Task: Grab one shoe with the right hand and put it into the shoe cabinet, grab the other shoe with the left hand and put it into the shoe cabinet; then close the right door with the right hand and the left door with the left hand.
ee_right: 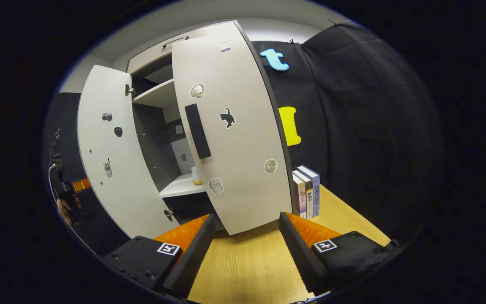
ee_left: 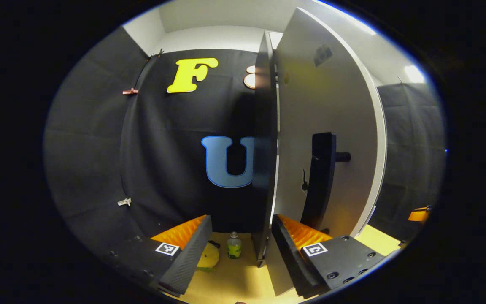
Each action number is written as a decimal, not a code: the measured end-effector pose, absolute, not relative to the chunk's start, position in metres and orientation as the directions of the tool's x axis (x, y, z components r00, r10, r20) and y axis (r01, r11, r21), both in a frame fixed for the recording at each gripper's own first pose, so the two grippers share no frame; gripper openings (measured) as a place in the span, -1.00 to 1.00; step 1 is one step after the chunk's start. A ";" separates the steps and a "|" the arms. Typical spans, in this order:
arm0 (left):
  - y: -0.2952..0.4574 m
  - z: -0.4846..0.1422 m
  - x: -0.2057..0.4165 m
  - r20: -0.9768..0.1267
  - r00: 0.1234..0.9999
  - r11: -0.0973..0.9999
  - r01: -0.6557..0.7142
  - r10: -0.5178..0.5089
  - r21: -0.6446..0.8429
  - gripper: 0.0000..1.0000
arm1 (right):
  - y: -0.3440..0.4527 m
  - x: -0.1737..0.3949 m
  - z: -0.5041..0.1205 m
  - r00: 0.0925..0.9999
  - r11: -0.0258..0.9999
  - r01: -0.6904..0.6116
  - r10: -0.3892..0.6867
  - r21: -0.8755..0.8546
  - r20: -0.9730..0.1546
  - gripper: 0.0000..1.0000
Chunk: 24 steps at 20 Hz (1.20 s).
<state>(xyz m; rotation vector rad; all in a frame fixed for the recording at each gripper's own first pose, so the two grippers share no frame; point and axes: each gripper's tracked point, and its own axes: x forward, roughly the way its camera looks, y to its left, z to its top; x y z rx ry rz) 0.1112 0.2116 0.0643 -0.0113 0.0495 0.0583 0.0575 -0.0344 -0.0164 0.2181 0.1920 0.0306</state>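
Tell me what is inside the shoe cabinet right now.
In the right gripper view, the shoe cabinet shows an upper shelf and a lower shelf with a pale yellow-based item on it. The right door covers the rest, so shoes cannot be confirmed.

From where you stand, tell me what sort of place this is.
Likely a staged recording booth rather than a home: black cloth walls, a white cabinet with doors ajar on a wooden tabletop, and books beside it.

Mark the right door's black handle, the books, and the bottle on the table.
black handle (ee_right: 197, 131), right gripper view: middle of the bar on the right door.
books (ee_right: 308, 192), right gripper view: spine of the middle book.
bottle (ee_left: 234, 247), left gripper view: its labelled body.
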 end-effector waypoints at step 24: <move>0.023 0.071 0.150 -0.006 0.976 0.972 0.214 -0.216 -0.100 0.88 | -0.044 0.045 -0.016 0.988 0.990 0.005 0.017 0.142 -0.154 0.97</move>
